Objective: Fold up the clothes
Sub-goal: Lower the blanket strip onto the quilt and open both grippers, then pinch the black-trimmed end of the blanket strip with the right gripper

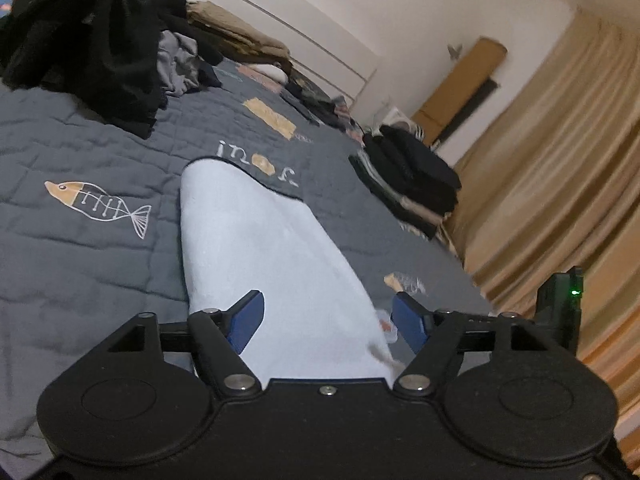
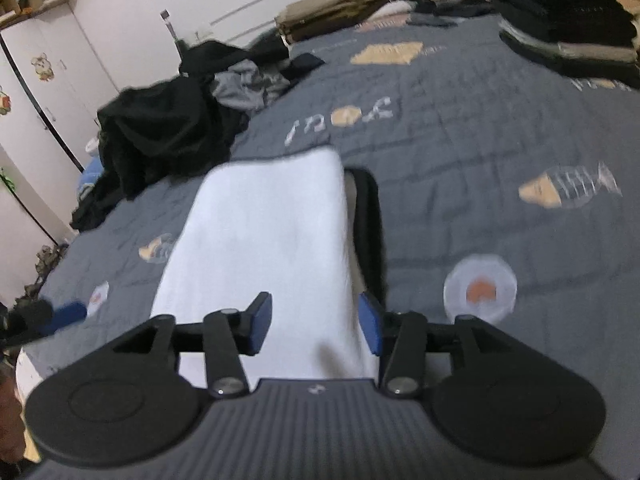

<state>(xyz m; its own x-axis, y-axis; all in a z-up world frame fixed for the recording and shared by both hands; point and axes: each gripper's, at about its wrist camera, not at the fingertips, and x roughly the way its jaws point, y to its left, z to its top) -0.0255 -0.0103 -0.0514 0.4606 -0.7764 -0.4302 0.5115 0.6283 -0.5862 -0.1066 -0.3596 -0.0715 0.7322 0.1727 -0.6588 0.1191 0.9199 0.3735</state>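
A bedroom in a home: wide bed (image 2: 460, 184) under a grey quilt with fish patterns, heaped dark clothes (image 1: 80, 40) at its far left, folded stacks (image 1: 408, 176) far right, white wardrobe (image 2: 52, 92) with stickers, tan curtains (image 1: 560, 184).

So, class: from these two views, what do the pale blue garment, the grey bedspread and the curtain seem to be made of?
Pale blue garment: looks like soft matte knit, perhaps cotton; it drapes smoothly without shine.
Grey bedspread: quilted fabric, matte; stitched squares pucker the surface, with printed or sewn fish motifs.
Curtain: woven cloth with a slight sheen, hanging in long folds; the fibre cannot be told.
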